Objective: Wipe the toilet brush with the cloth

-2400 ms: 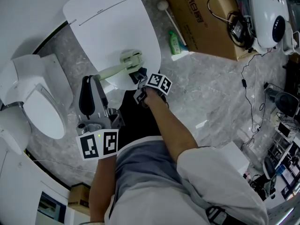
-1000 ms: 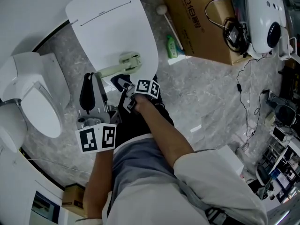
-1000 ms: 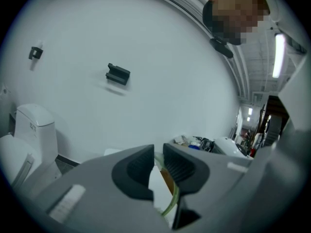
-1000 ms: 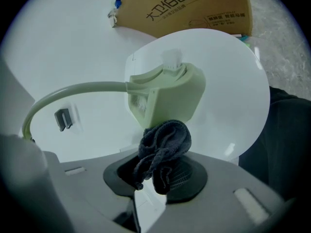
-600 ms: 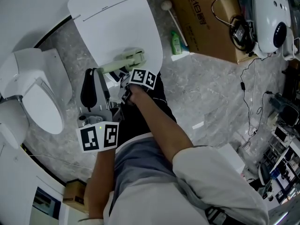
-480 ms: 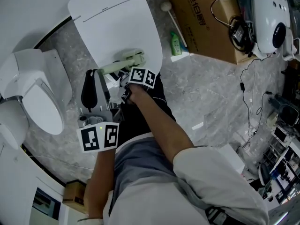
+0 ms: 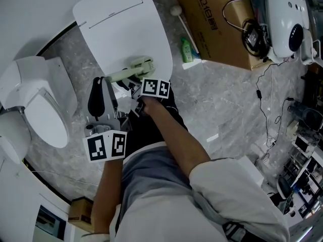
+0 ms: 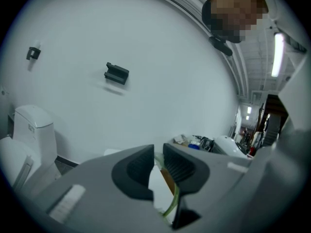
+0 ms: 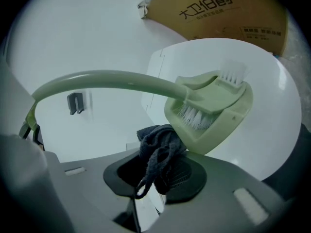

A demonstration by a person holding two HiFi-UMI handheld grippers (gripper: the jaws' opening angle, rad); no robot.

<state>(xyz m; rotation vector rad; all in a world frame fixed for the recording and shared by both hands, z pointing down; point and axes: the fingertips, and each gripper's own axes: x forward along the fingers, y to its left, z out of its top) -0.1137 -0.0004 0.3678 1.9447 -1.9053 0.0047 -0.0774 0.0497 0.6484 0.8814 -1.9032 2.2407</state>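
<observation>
The pale green toilet brush (image 7: 132, 69) hangs over the closed white toilet lid (image 7: 126, 29). My left gripper (image 7: 104, 82) is shut on the end of its curved handle (image 9: 107, 79); a green sliver of that handle (image 8: 172, 205) shows between the nearly closed jaws of the left gripper (image 8: 158, 154). My right gripper (image 9: 155, 176) is shut on a dark grey cloth (image 9: 158, 154). The bunched cloth touches the underside of the brush head (image 9: 214, 106), beside its white bristles. In the head view the right gripper (image 7: 133, 92) sits just below the brush shaft.
A second white toilet (image 7: 35, 110) stands at the left. A cardboard box (image 7: 217, 19), a green bottle (image 7: 186, 49) and a ball-tipped stick (image 7: 181, 19) lie to the right of the lid. A white machine (image 7: 285, 19) and cables (image 7: 262, 84) sit far right on the grey marble floor.
The right gripper with the cloth has slid left from the brush head toward the handle, then back up under the head. The left gripper has stayed shut on the handle.
</observation>
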